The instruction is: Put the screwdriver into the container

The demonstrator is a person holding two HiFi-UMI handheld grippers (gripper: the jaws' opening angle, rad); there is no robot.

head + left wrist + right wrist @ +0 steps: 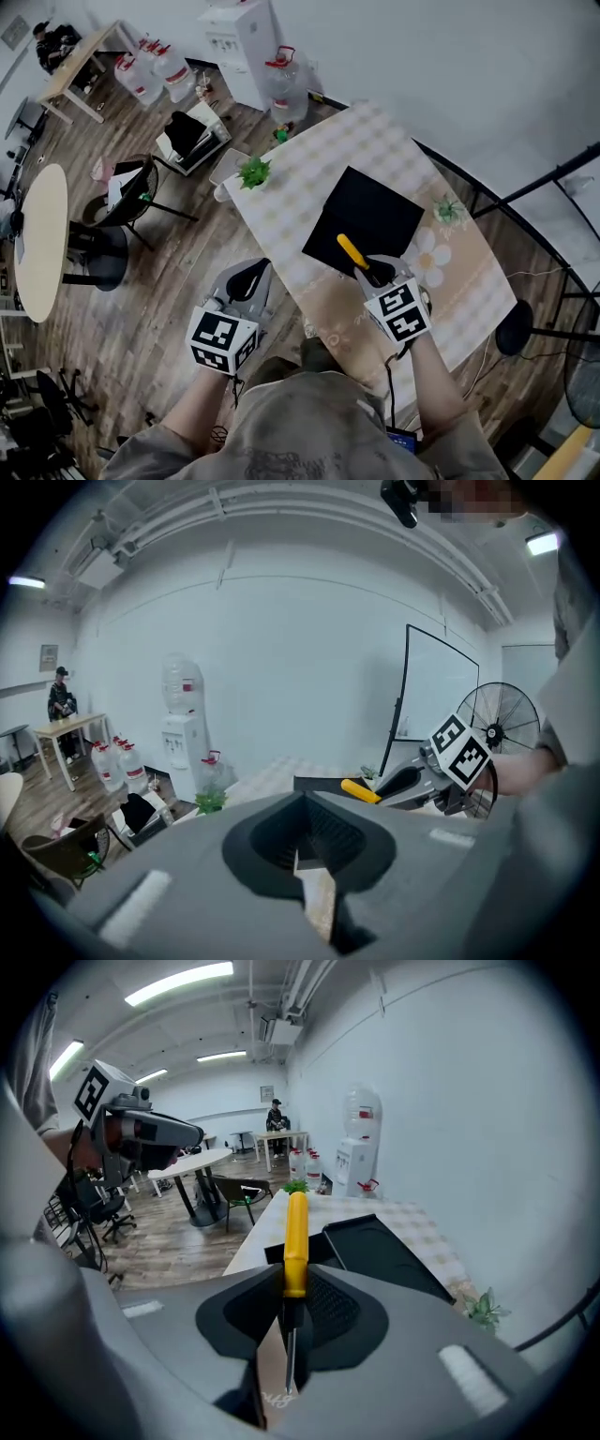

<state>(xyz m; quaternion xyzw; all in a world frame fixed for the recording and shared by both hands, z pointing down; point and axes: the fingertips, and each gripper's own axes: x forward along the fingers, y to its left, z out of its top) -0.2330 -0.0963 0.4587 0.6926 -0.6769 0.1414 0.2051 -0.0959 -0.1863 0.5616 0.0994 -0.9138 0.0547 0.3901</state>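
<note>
Just at the container [370, 217] near edge — right tool [373, 273] clamps the screwdriver [352, 251].

Checked table [302, 192], black container [373, 217], small plants [253, 172]

The floor [178, 309] was brown wood, and the wall [450, 56] was plain white. A white water machine [246, 42] stood by the wall, with big water bottles [150, 66] near it. A round table [42, 239] stood beside a black chair [127, 192]. Long lights [178, 983] shone overhead.
</note>
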